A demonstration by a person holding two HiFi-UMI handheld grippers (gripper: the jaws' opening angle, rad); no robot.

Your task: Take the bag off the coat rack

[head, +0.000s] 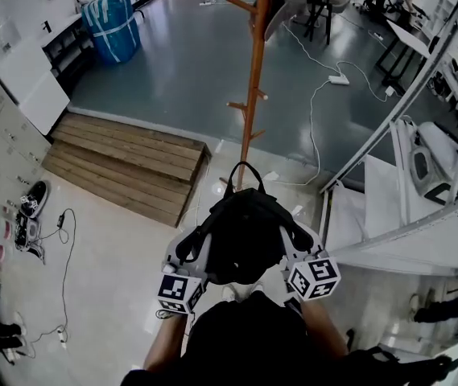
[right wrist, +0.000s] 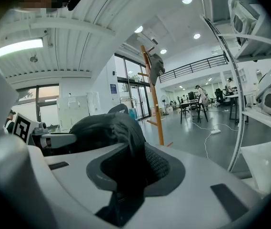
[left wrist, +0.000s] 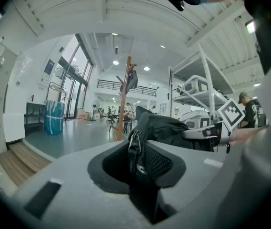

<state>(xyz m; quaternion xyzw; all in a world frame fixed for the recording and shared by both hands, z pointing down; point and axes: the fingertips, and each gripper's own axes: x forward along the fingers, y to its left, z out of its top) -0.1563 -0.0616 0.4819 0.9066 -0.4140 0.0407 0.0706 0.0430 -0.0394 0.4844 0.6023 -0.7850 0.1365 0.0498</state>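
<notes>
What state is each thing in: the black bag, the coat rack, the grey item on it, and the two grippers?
black bag: off the coat rack, held up between both grippers.
coat rack: upright on the floor, beyond the bag.
grey item: hanging near the rack's top.
left gripper: shut on the bag's strap.
right gripper: shut on the bag's fabric.

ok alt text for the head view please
Looking down, the left gripper and right gripper each grip a side of a black bag, held in front of a wooden coat rack. Wooden steps lie to the left.
</notes>
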